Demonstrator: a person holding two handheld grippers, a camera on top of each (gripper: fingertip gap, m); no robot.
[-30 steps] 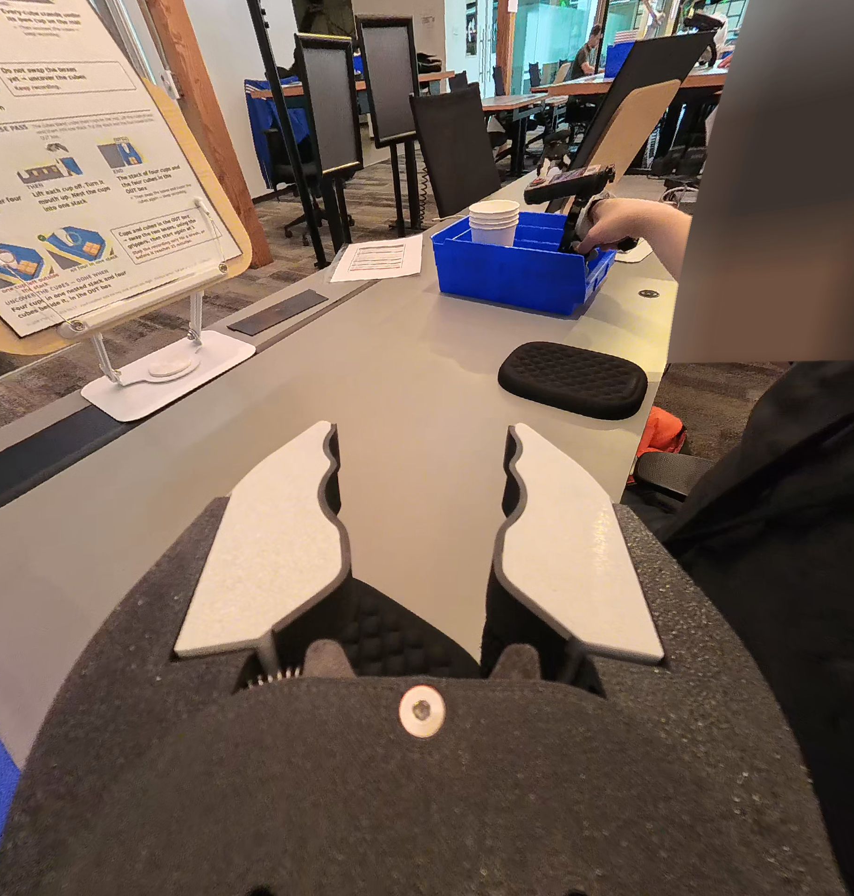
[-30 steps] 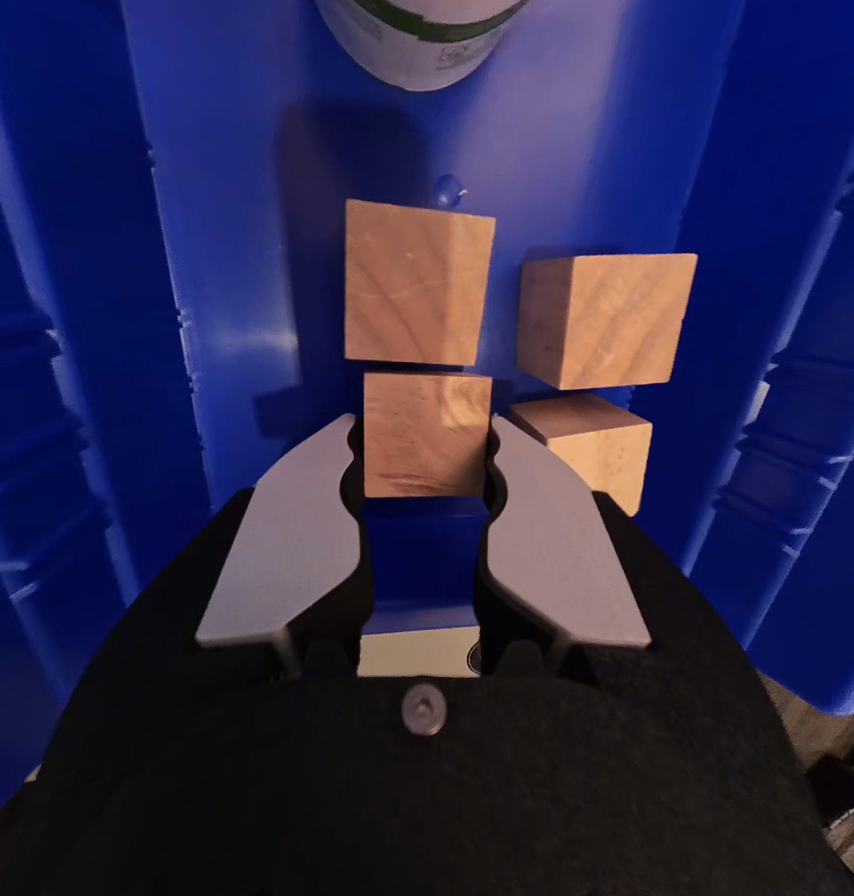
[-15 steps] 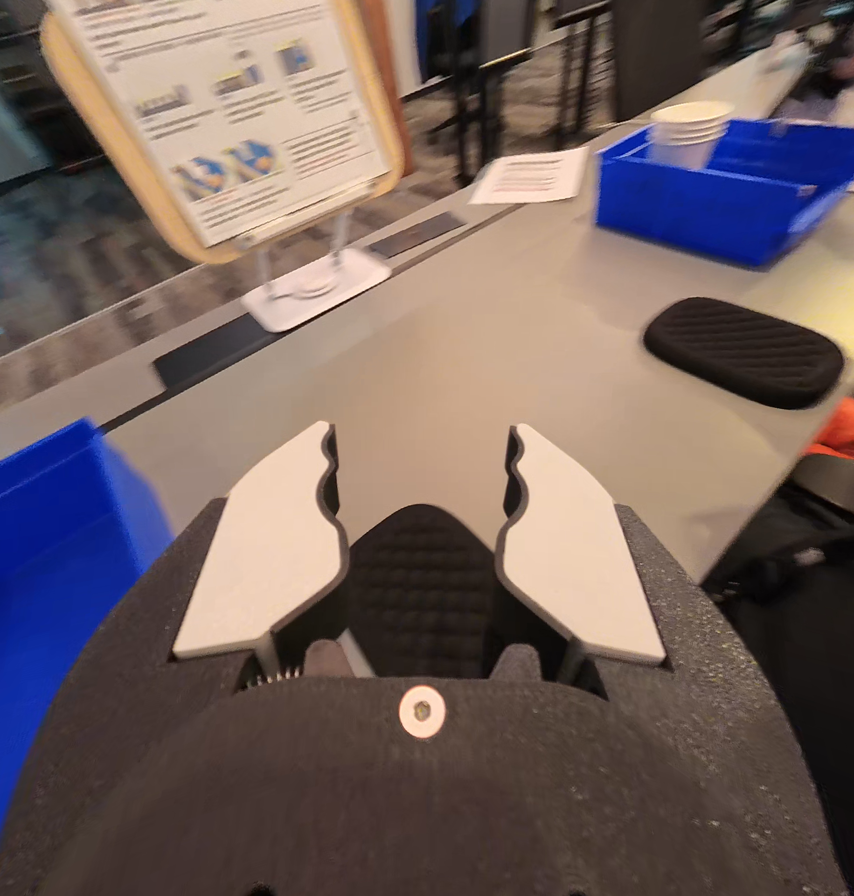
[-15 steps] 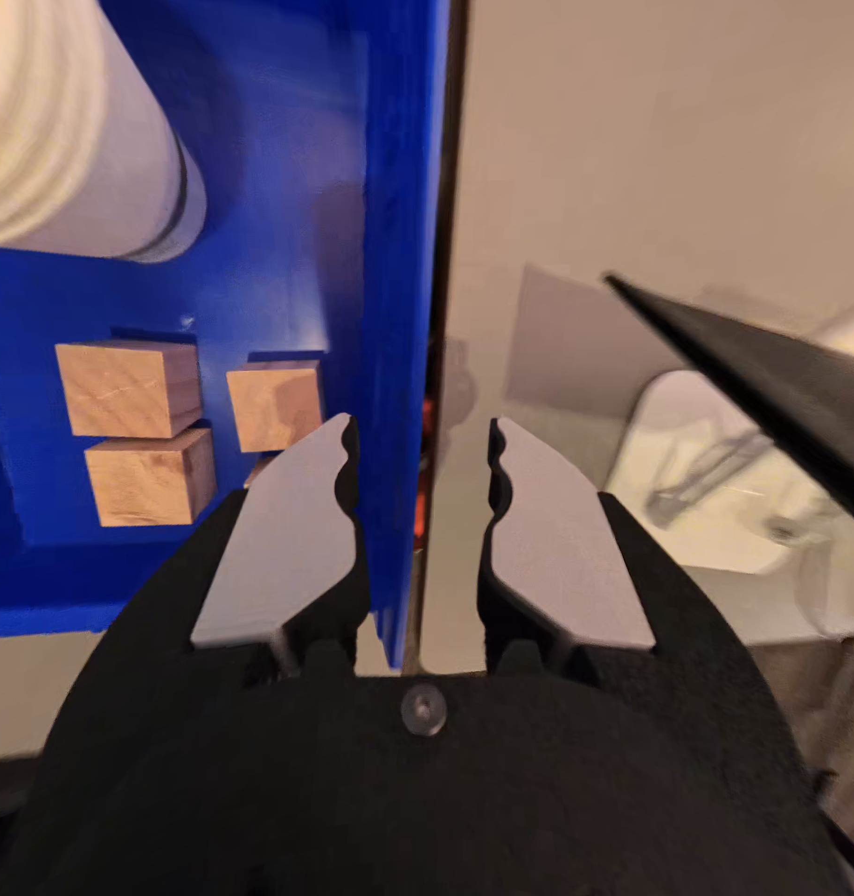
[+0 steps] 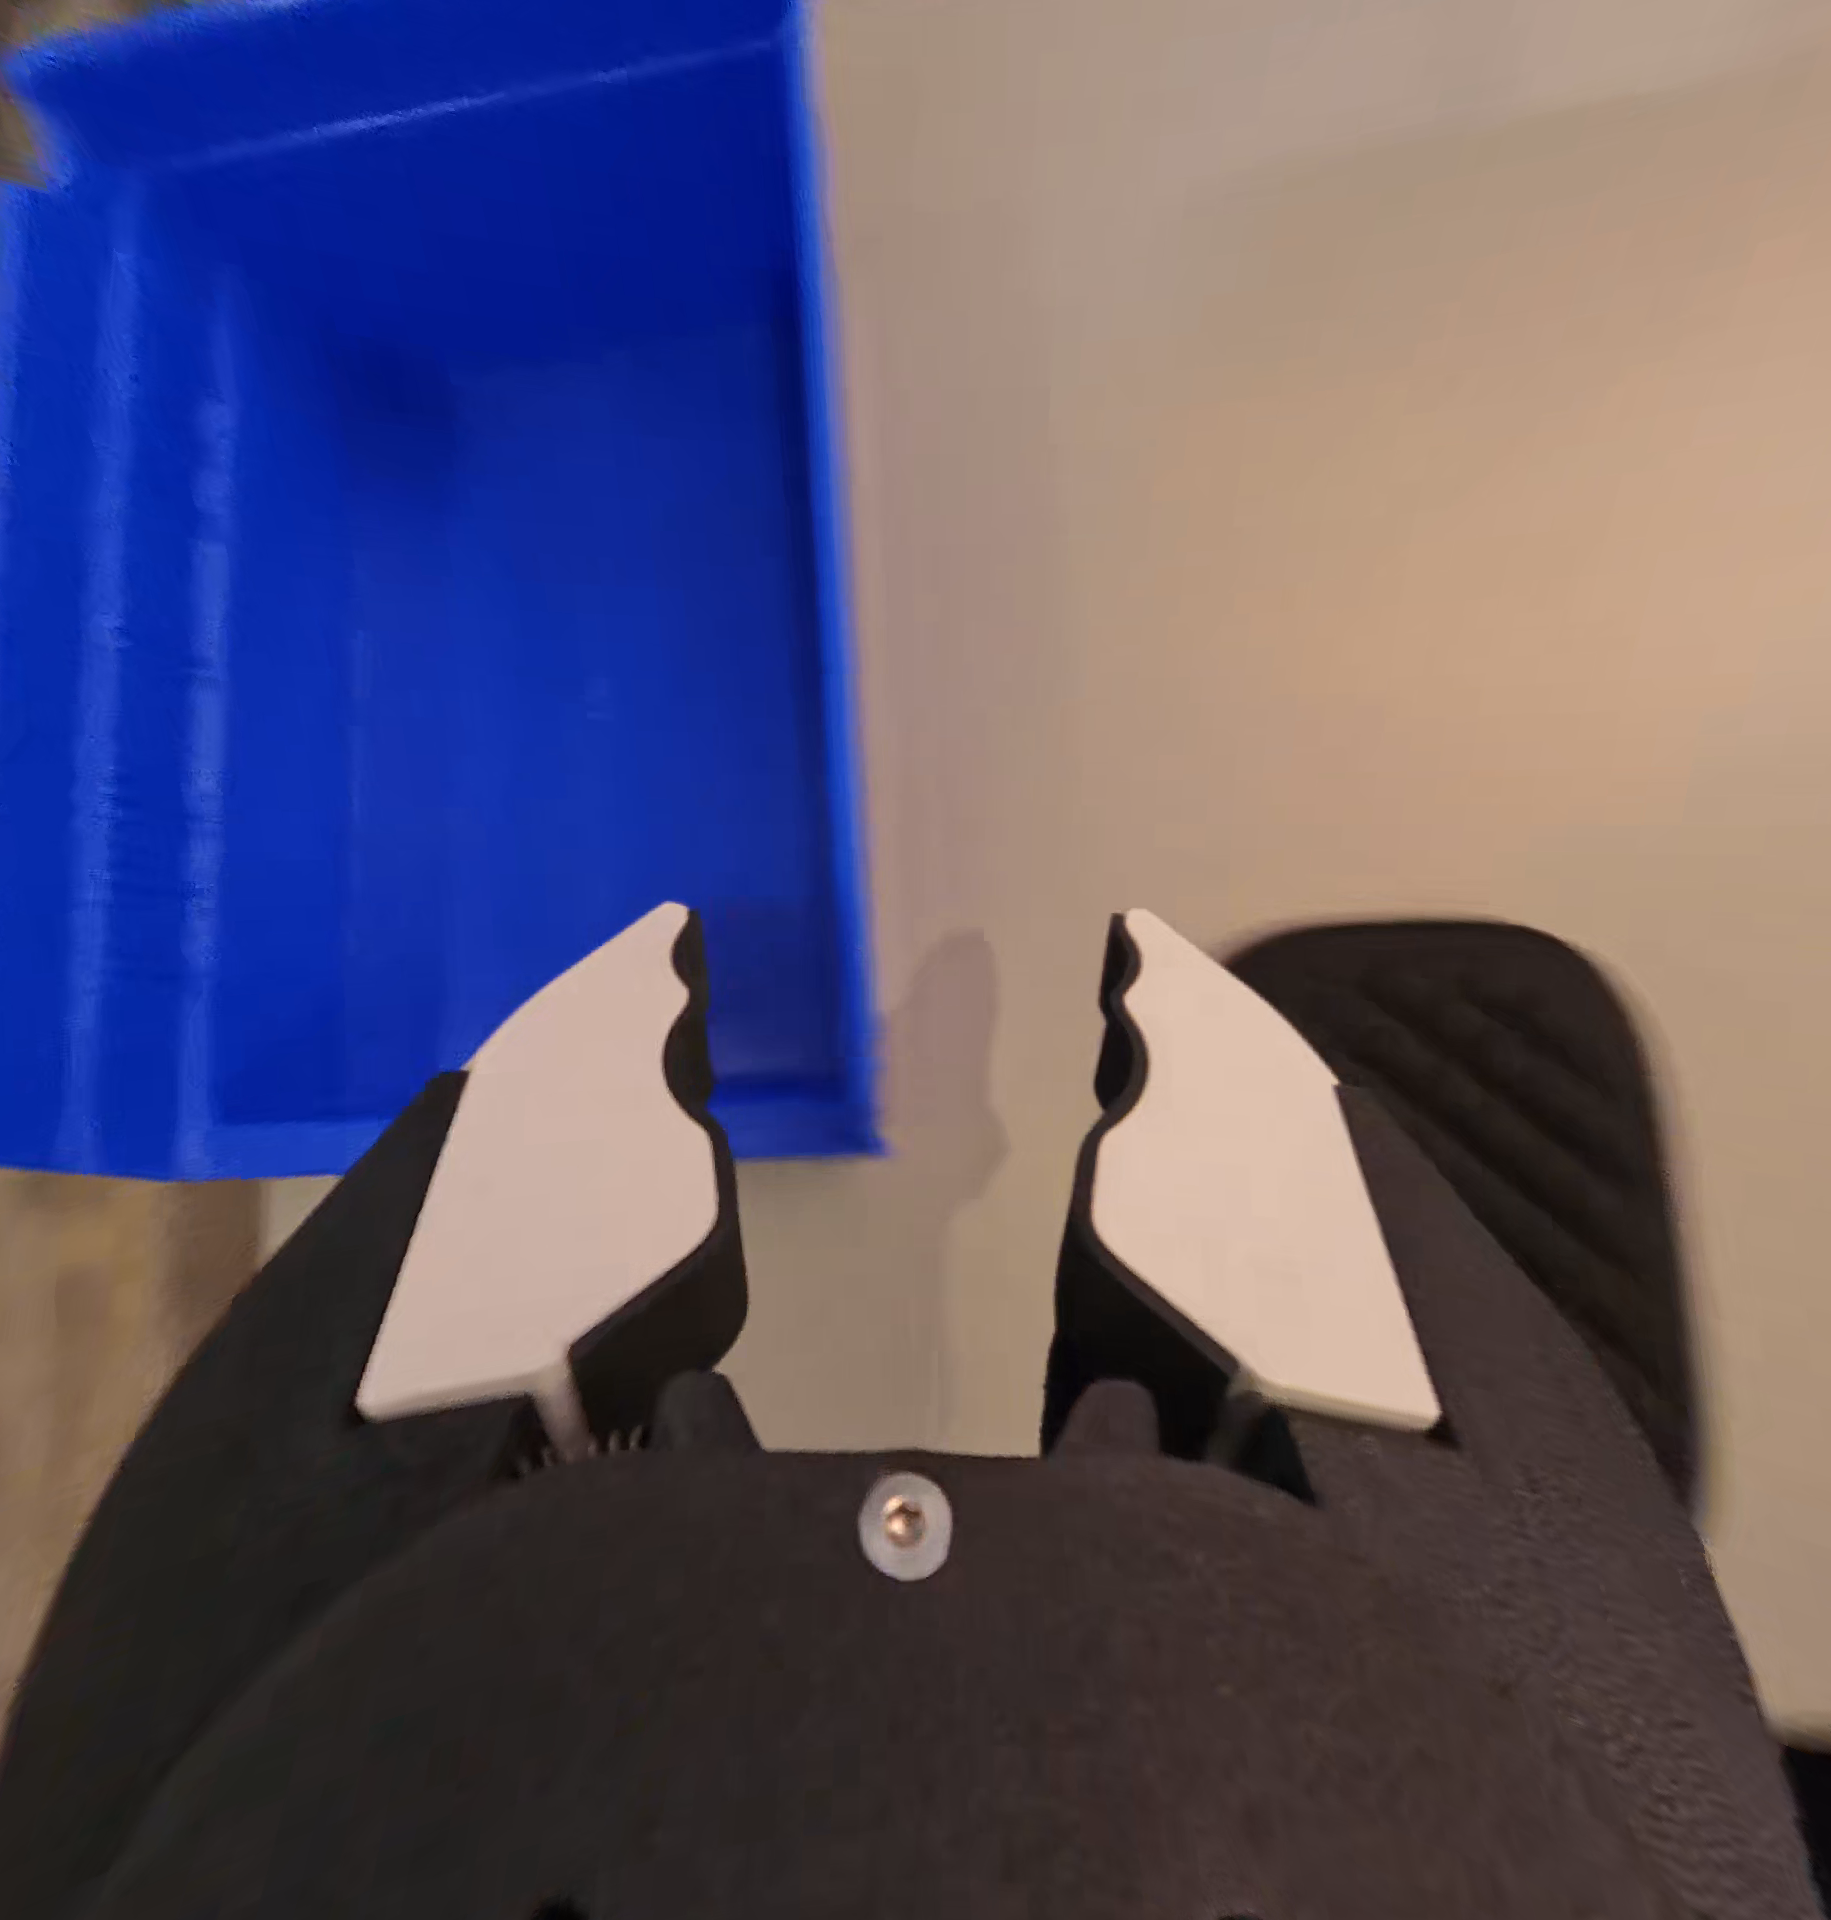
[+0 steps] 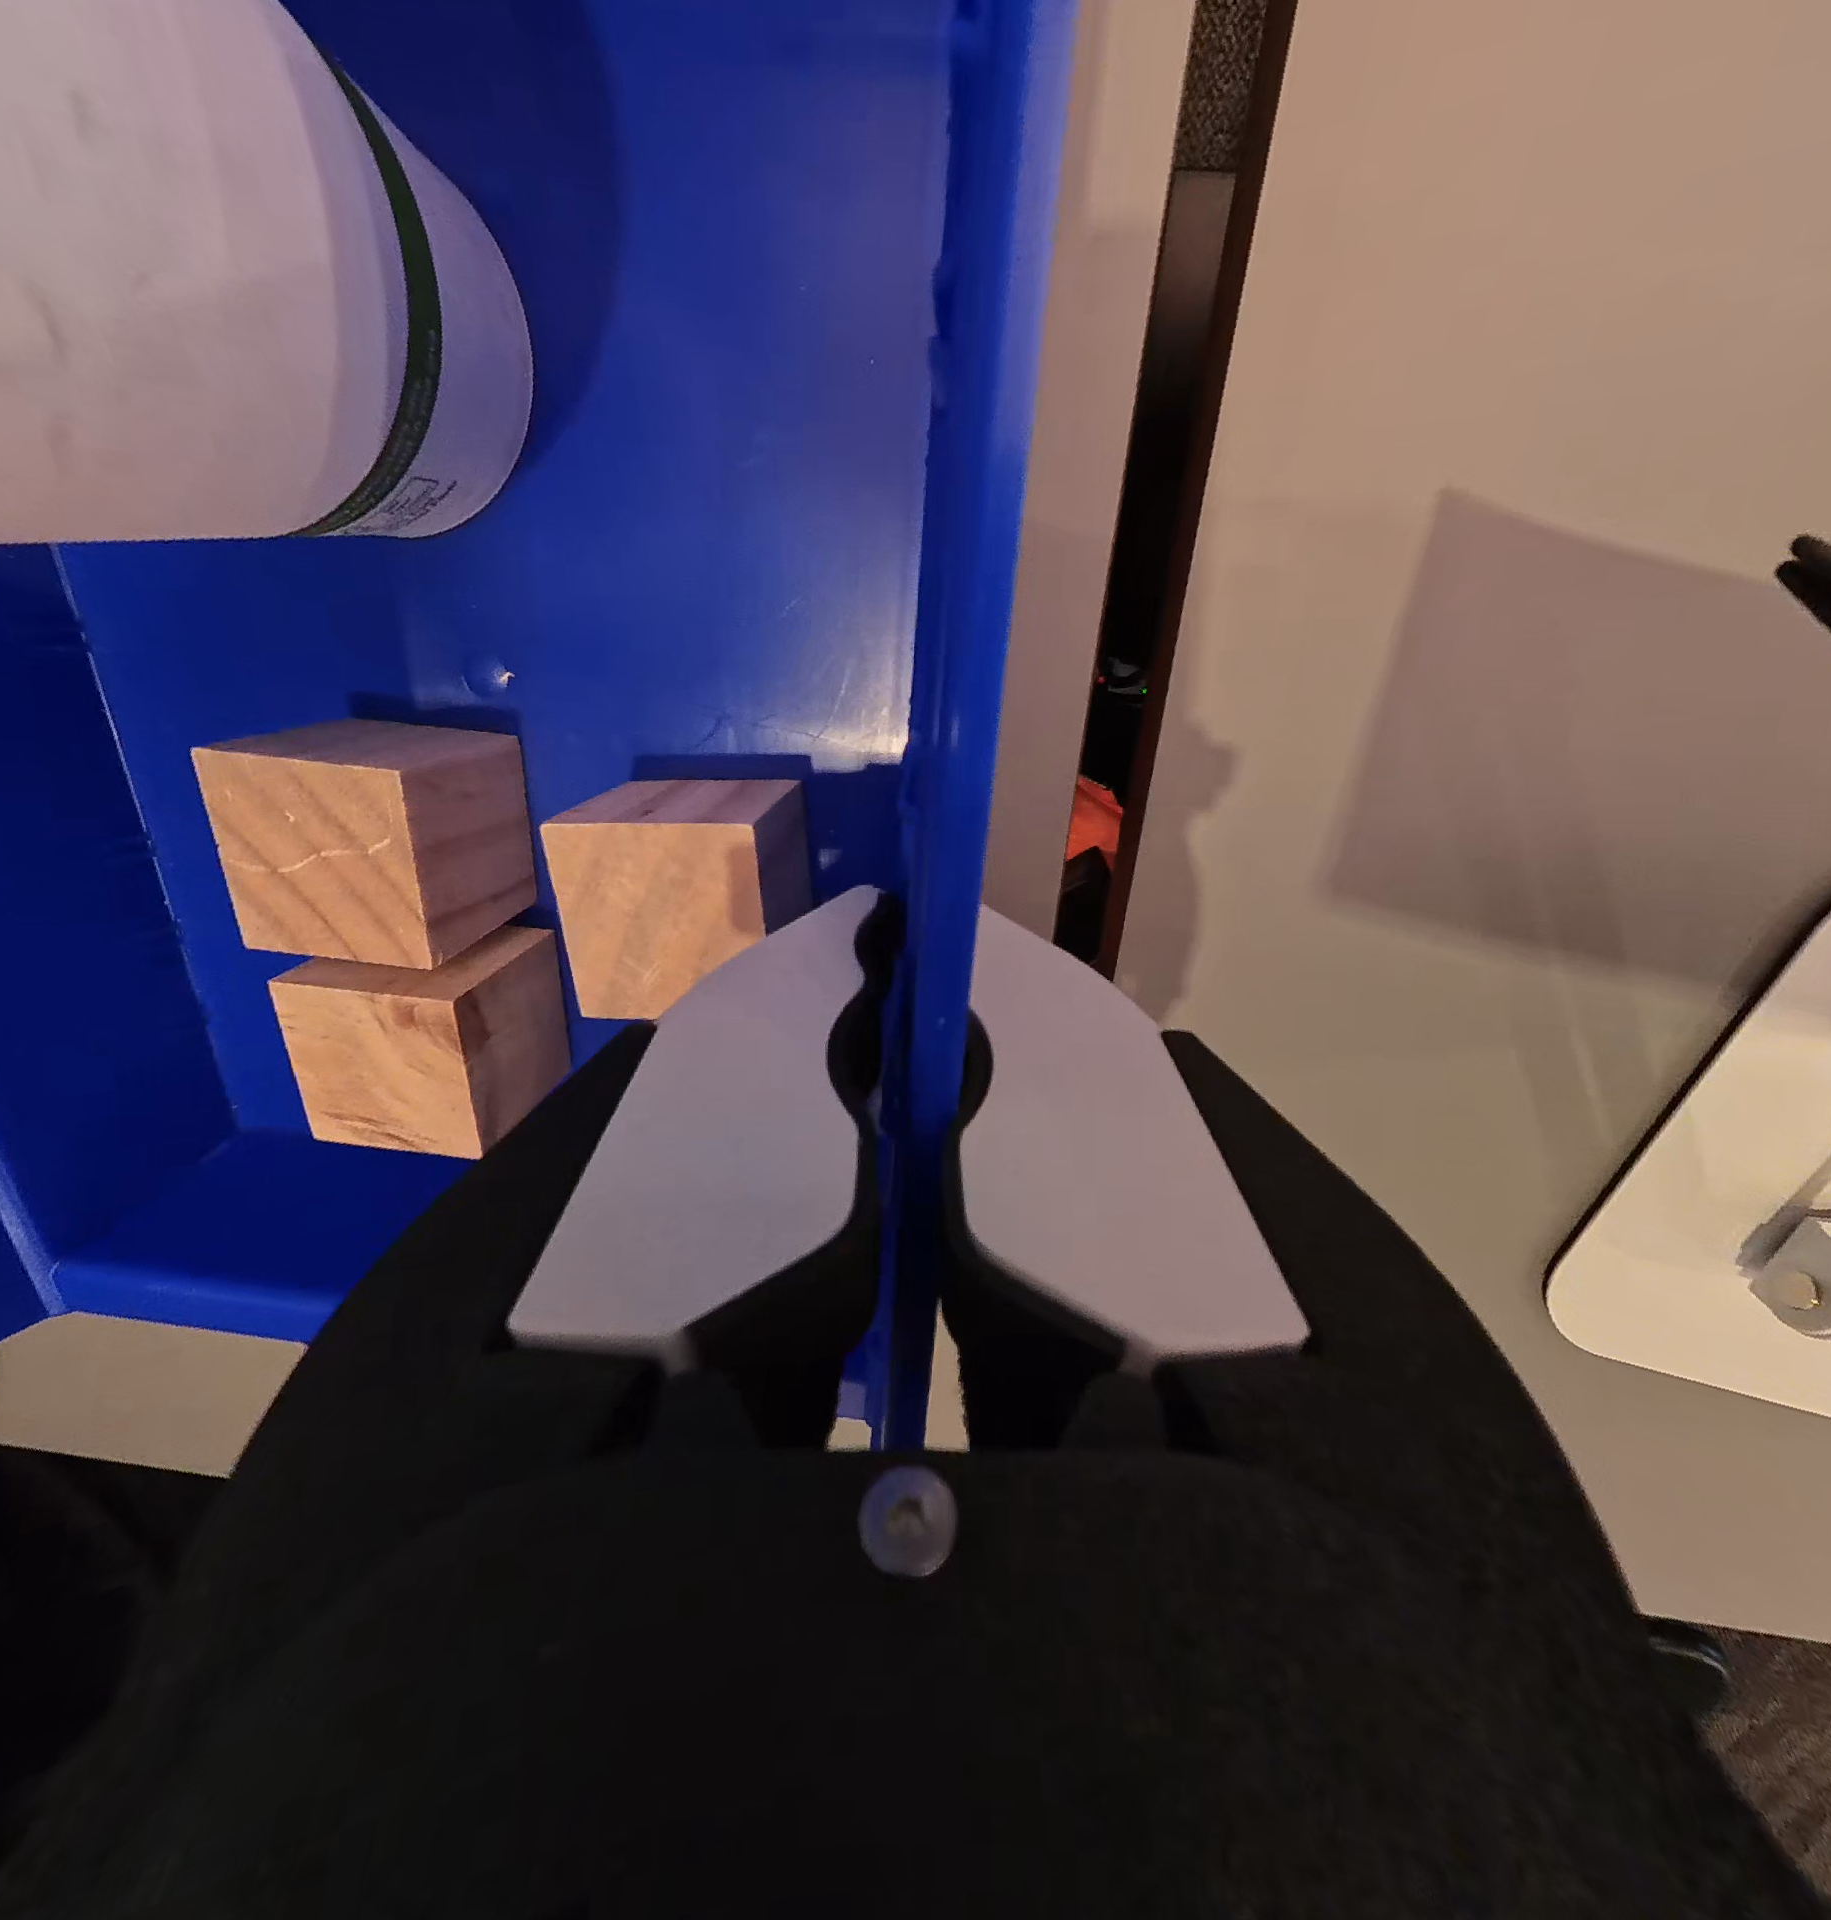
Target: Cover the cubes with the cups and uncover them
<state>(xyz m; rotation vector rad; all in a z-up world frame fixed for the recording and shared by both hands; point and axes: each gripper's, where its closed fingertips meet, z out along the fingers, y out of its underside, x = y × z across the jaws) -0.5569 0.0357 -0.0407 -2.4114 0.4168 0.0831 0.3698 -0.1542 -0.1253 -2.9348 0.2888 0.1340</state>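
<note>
In the right wrist view my right gripper [image 6: 921,925] is shut on the right side wall of a blue bin [image 6: 952,623], one finger inside and one outside. Inside this bin lie wooden cubes: one [image 6: 360,836] at the left, one [image 6: 412,1044] below it, one [image 6: 662,894] beside my left finger. A white paper cup stack [image 6: 194,291] lies on its side at the bin's top left. In the left wrist view my left gripper [image 5: 900,935] is open and empty, over the table by the near right corner of a second, empty blue bin [image 5: 423,623].
A black ribbed pad [image 5: 1462,1122] lies right of my left gripper on the beige table [image 5: 1306,520]. In the right wrist view a white stand base [image 6: 1742,1195] sits at the right and a dark strip [image 6: 1181,520] runs along the table beyond the bin.
My right gripper left the cube, moved right and closed on the bin's side wall. My left gripper swung left and down, from facing the room to looking at the empty blue bin.
</note>
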